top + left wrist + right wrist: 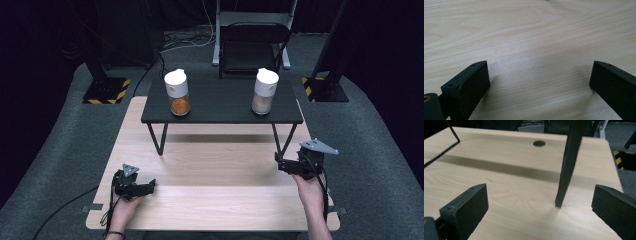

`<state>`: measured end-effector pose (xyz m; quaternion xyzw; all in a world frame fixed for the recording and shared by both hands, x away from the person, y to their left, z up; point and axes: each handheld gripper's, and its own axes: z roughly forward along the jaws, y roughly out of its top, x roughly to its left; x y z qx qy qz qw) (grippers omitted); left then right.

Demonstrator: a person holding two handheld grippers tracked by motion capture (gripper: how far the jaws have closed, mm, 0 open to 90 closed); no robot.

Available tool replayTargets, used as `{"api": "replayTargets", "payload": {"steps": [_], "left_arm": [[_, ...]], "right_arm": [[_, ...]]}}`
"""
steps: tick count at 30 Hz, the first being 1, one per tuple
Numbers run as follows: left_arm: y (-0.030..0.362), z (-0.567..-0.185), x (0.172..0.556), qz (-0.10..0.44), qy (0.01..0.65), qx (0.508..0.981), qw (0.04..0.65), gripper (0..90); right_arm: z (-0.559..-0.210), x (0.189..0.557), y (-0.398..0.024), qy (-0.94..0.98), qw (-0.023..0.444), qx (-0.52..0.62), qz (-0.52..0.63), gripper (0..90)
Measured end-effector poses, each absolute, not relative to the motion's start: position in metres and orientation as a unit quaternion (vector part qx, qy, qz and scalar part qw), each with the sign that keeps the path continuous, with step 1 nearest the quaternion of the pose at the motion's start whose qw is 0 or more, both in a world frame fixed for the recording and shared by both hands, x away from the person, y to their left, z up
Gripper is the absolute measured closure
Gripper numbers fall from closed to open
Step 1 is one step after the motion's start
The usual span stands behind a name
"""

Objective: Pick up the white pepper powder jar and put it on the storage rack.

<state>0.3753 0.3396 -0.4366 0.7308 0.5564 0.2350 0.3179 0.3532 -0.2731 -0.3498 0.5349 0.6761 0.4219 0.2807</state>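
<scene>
Both grippers rest low over the wooden table (215, 200), well apart from each other. The left gripper (148, 187) has its jaws wide apart with nothing between them, only bare wood under it. The right gripper (278, 161) also has its jaws wide apart; it is near a leg (566, 170) of the black shelf (222, 112). Two jars stand on this shelf, the orange jar (178, 92) at the left and the beige jar (264, 90) at the right, both far from the grippers.

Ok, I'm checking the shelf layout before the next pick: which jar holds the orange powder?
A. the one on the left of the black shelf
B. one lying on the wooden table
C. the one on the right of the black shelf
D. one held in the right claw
A: on the black shelf, the left jar holds orange powder, while the right jar holds a pale beige one.
</scene>
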Motion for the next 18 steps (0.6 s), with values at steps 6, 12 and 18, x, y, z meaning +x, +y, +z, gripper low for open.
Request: {"api": "replayTargets", "payload": {"steps": [6,12,18], "left_arm": [[0.34,-0.437,0.375,0.235,0.556,0.731,0.318,2.1],[0.34,-0.437,0.375,0.235,0.556,0.731,0.318,2.2],[0.339,-0.437,0.376,0.235,0.556,0.731,0.318,2.1]], "right_arm": [[-0.384,0.344,-0.285,0.664,0.283,0.556,0.413,0.0],[-0.41,0.341,-0.291,0.661,0.276,0.571,0.401,0.0],[-0.429,0.343,-0.29,0.666,0.265,0.585,0.378,0.0]]}}
